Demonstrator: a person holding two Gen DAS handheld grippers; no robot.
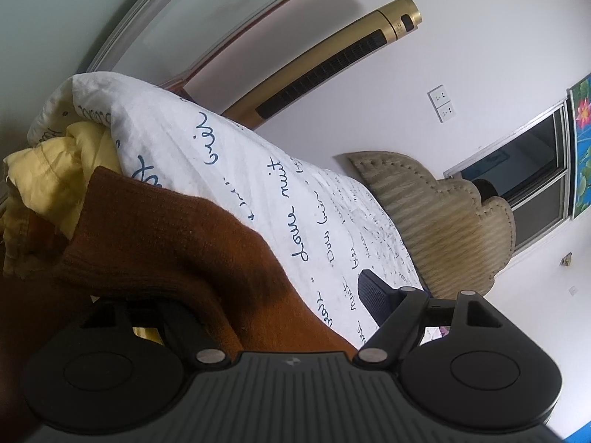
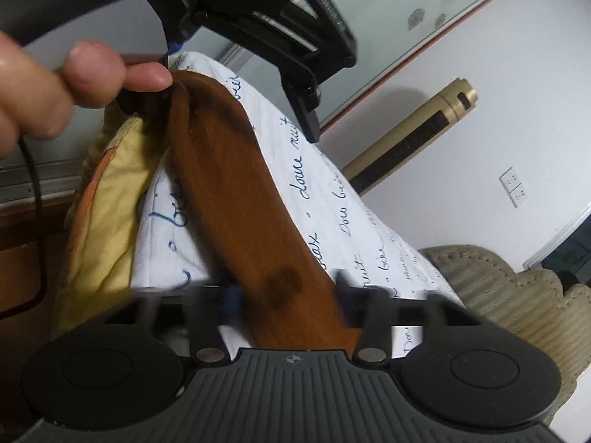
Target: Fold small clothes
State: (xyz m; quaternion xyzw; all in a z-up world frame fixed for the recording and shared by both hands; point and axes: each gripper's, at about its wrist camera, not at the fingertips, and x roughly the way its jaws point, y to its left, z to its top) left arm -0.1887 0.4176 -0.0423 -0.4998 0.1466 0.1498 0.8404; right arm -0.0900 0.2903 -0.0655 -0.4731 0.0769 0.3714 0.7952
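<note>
A brown sock (image 2: 229,170) hangs stretched in the air above a bed, just beside the edge where a yellow garment (image 1: 48,170) lies bunched. It runs from the left tongs (image 1: 258,288) at its cuff to the right tongs (image 2: 288,291) at its toe end.

The left tongs stand apart. One finger seems tucked under or into the cuff, and the other pokes out free, well clear of the knit, so the cuff looks hooked rather than pinched. The hand (image 2: 55,92) that carries these tongs also has its fingertips (image 2: 147,74) right at the cuff. The right tongs are clamped on the sock, a blurred finger against each edge of it near a dark patch in the knit. Holding both ends this way probably pulls the sock long and flat so it can be laid down and doubled over. That fold is not yet made.

The bed wears a white quilt (image 1: 229,170) printed with blue handwriting, rumpled along the yellow garment's side. At the far end stands a padded beige headboard (image 1: 443,221). Behind it are white walls, a tall gold air conditioner (image 1: 332,62), a pair of wall sockets (image 1: 441,103), a sliding window (image 1: 517,155) and a flower painting (image 1: 581,140). A black cable (image 2: 33,184) trails down from the hand
</note>
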